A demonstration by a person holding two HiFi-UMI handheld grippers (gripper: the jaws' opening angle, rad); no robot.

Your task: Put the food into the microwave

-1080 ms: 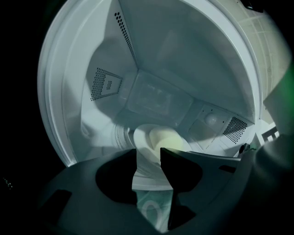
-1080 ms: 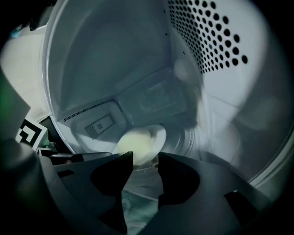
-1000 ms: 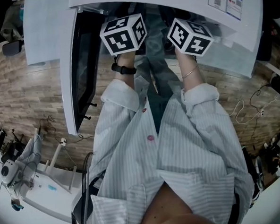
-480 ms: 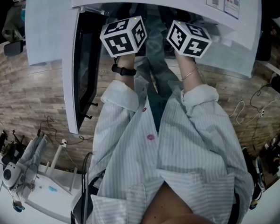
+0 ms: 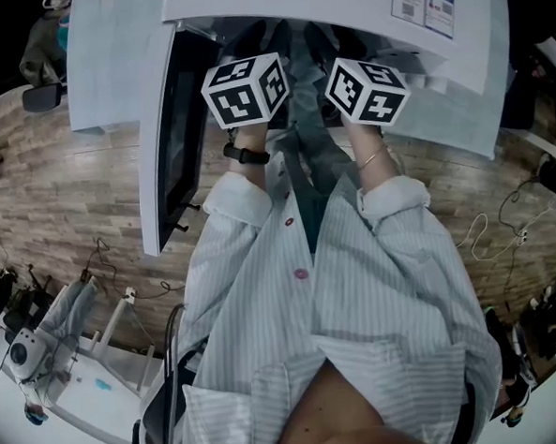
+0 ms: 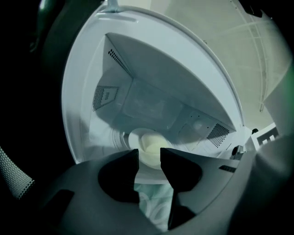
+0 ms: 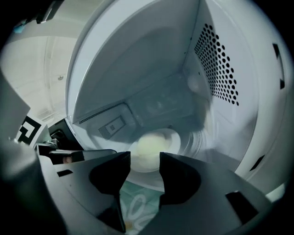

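A pale yellow lump of food (image 6: 150, 144) lies on a white plate (image 6: 133, 137) on the floor of the open white microwave (image 6: 151, 92). The right gripper view shows the same food (image 7: 149, 147) and plate (image 7: 178, 137). My left gripper (image 6: 149, 156) is open at the cavity mouth, short of the plate, with nothing between its jaws. My right gripper (image 7: 144, 160) has just been opening and stands open, also with nothing in it. In the head view only the two marker cubes (image 5: 246, 90) (image 5: 366, 91) show, under the microwave's top.
The microwave door (image 5: 165, 148) stands swung out to the left. A teal patterned cloth (image 6: 154, 204) lies below the jaws. The wooden floor (image 5: 61, 201) carries cables, and a white bench with devices (image 5: 42, 362) stands at the lower left.
Both marker cubes sit a little lower in the head view and slightly closer together, back from the microwave opening. The head view itself has shifted.
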